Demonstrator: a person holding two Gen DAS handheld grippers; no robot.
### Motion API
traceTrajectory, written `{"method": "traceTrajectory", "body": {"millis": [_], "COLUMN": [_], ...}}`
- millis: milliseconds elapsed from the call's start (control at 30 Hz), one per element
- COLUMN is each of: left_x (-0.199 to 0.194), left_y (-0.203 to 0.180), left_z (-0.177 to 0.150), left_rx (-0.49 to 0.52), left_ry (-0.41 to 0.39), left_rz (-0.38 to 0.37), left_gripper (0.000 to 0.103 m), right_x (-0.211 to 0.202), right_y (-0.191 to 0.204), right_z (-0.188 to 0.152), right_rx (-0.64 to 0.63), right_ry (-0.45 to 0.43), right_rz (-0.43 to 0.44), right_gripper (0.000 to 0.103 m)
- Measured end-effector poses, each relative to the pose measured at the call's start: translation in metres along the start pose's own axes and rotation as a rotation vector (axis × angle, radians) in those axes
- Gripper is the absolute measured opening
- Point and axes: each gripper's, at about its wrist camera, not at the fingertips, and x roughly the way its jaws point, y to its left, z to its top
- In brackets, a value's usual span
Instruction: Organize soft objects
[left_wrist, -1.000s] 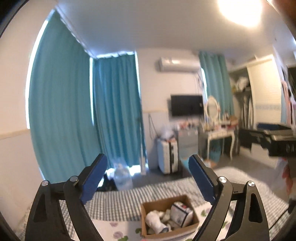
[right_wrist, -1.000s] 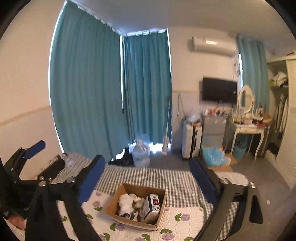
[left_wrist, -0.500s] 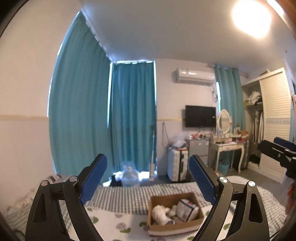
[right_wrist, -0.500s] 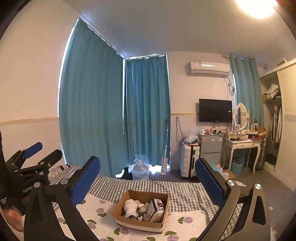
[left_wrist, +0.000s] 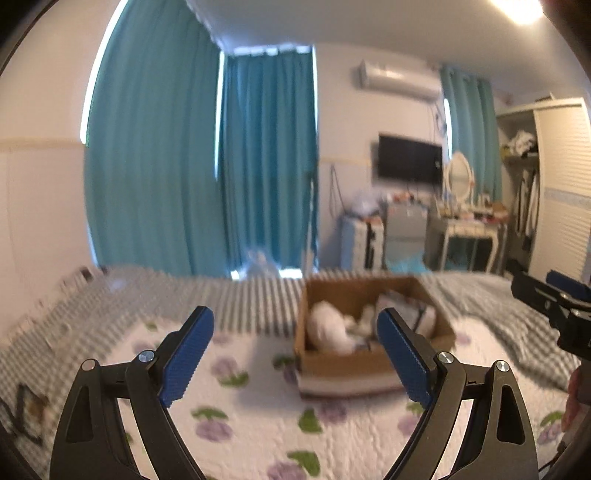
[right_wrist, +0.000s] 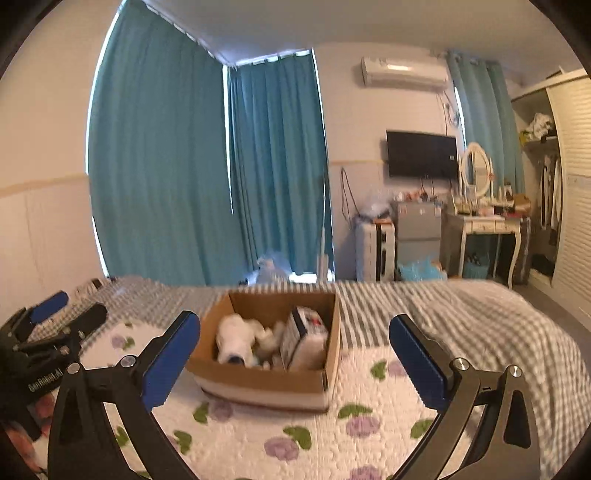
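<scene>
- Left claw (left_wrist: 294, 336): blue ribbed pads spread wide apart, nothing between them. It is held above the white quilted bedspread with purple flowers and green leaves (left_wrist: 258, 417). It also shows at 9 o'clock in the right wrist view (right_wrist: 55, 314), where its pads again stand apart.
- Right claw (right_wrist: 294, 341): blue pads spread wide, nothing held. It is above the same bedspread (right_wrist: 332, 435). Its black frame with one blue pad appears at 3 o'clock in the left wrist view (left_wrist: 554, 295).
- Open brown cardboard box (right_wrist: 258, 384): stands on the flowered bedspread, flaps up, near the centre of the right wrist view, ahead of and between the right claw's pads. In the left wrist view (left_wrist: 343, 373) it sits at about 2 o'clock from centre, partly behind the right-hand pad of the left claw; that view is blurred.
- Box contents: a white plush toy (right_wrist: 236, 339) lies in the left half; a white soft pack with dark and red printing (right_wrist: 306, 336) stands on edge in the right half. Smaller pale items lie between them, too blurred to identify.
- Grey-and-white checked blanket (right_wrist: 480, 317): covers the bed beyond the box and at 3 o'clock.
- Background: teal curtains (right_wrist: 166, 166) at 11 o'clock, a black wall television (right_wrist: 421, 155) and white dressing table with oval mirror (right_wrist: 480, 221) at 2 o'clock.
</scene>
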Motion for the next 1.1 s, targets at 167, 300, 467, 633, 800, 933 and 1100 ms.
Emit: {"method": "traceTrajectory", "body": {"millis": [167, 300, 467, 633, 800, 933, 1100], "left_x": [0.001, -0.003, 0.003, 0.004, 0.004, 0.006, 0.007], "left_y": [-0.005, -0.004, 0.001, 0.004, 0.004, 0.006, 0.007], "left_z": [-0.006, -0.004, -0.012, -0.014, -0.014, -0.017, -0.018], "left_rx": [0.031, 0.008, -0.001, -0.015, -0.019, -0.032, -0.042], "left_ry": [0.012, 0.000, -0.010, -0.002, 0.000, 0.007, 0.018], "left_rz": [0.009, 0.005, 0.000, -0.011, -0.013, -0.032, -0.044], "left_gripper": [0.091, 0.091, 0.092, 0.092, 0.092, 0.092, 0.092], "right_x": [0.006, 0.005, 0.005, 0.009, 0.009, 0.010, 0.010], "right_y": [-0.002, 0.000, 0.002, 0.003, 0.006, 0.007, 0.008], "right_z": [-0.012, -0.011, -0.011, -0.013, -0.013, -0.014, -0.015], "right_rx": [-0.005, -0.009, -0.016, -0.018, -0.024, -0.029, -0.031], "right_ry": [0.020, 0.013, 0.013, 0.024, 0.022, 0.026, 0.029], "right_rz": [-0.019, -0.026, -0.029, -0.035, -0.037, -0.035, -0.032], "right_gripper": [0.103, 0.103, 0.103, 0.103, 0.103, 0.103, 0.103]}}
